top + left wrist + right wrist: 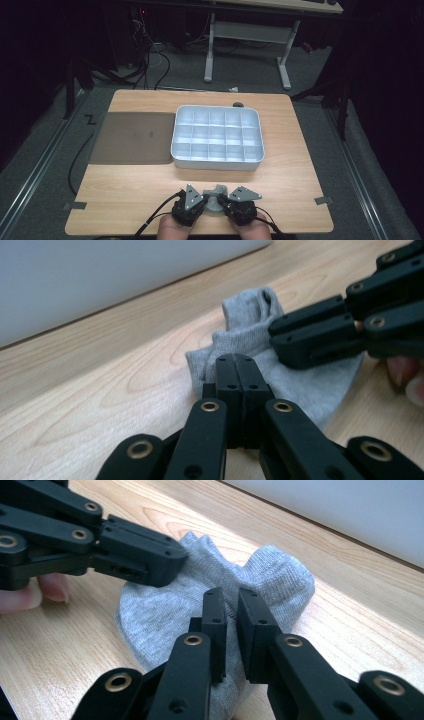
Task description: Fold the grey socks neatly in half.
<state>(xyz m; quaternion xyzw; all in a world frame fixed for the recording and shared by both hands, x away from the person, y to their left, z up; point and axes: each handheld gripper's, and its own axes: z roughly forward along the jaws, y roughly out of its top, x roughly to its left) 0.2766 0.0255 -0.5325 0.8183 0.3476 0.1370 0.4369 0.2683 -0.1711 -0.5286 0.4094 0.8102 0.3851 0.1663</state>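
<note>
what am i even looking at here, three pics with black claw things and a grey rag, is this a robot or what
No robot: a person holds a hand-held gripper in each hand. The high view looks down on the wooden table; the other two come from cameras riding on each tool. On the table sit a white divided tray, a brown mat and a grey sock. The left hand-held gripper looks shut, seemingly pinching the sock's edge. The right hand-held gripper has a narrow gap between its jaws and rests over the sock; I can't tell if it grips.

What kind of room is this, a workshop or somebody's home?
Probably a lab or recording workspace, not a home: a wooden table fenced by dark curtains, tangled cables on grey carpet, and another height-adjustable desk behind.
</note>
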